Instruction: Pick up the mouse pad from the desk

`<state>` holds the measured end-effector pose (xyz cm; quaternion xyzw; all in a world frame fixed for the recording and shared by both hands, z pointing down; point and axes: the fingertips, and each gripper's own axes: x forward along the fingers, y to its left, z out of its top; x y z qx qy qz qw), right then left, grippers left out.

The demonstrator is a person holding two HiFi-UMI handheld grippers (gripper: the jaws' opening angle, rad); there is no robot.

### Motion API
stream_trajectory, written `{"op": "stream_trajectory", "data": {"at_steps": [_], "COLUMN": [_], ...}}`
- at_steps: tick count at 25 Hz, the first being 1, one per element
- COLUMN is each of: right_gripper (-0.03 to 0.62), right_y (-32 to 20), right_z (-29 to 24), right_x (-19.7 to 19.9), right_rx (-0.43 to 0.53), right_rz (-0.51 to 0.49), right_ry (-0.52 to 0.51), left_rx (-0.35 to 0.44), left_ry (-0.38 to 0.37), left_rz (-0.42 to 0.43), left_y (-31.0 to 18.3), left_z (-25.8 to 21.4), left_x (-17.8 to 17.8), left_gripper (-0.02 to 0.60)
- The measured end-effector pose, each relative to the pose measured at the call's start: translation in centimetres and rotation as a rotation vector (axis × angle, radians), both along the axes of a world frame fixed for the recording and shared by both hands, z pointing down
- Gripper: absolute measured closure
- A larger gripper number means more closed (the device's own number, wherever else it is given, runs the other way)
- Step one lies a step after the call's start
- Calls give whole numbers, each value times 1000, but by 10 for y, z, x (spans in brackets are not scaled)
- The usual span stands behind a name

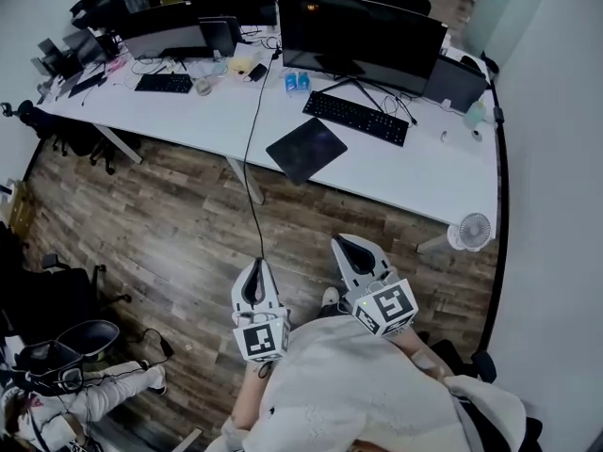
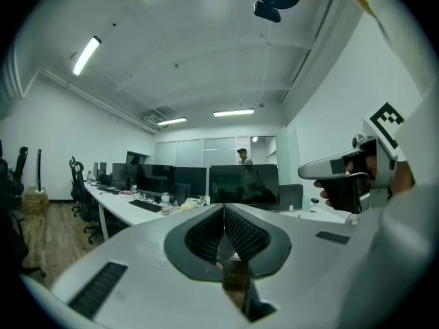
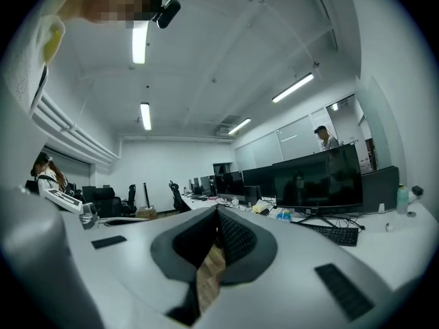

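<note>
The mouse pad (image 1: 306, 149) is a dark square lying askew near the front edge of the white desk (image 1: 424, 172), left of the black keyboard (image 1: 356, 117). Both grippers are held over the wooden floor, well short of the desk. My left gripper (image 1: 256, 266) points toward the desk with its jaws shut and nothing between them; in its own view (image 2: 223, 210) the ribbed pads meet. My right gripper (image 1: 343, 243) sits beside it, a little nearer the desk, also shut and empty (image 3: 217, 212). The mouse pad is hidden behind the jaws in both gripper views.
A large monitor (image 1: 363, 31) stands behind the keyboard. A black cable (image 1: 252, 168) hangs from the desk to the floor. A small white fan (image 1: 470, 231) sits on the floor at the right by the wall. Office chairs (image 1: 57, 347) and a seated person (image 1: 104, 389) are at lower left.
</note>
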<state>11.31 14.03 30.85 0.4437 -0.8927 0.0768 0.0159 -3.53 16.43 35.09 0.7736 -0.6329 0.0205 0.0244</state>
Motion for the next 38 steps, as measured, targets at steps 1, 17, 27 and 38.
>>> {"op": "stream_trajectory", "data": {"at_steps": [1, 17, 27, 38], "right_gripper": [592, 592, 592, 592], "right_y": [-7, -82, -156, -205], "right_z": [0, 18, 14, 22], "right_x": [5, 26, -6, -38], "right_rx": [2, -35, -26, -23], "right_rz": [-6, 47, 163, 267], "right_ry": [0, 17, 64, 133], "left_rx": [-5, -60, -49, -153], "left_ry": [10, 62, 83, 96], "left_rz": [-7, 41, 144, 329], "left_y": [-7, -88, -190, -257], "left_z": [1, 25, 25, 78], "left_x": [4, 21, -16, -23], "left_gripper": [568, 568, 568, 568]}}
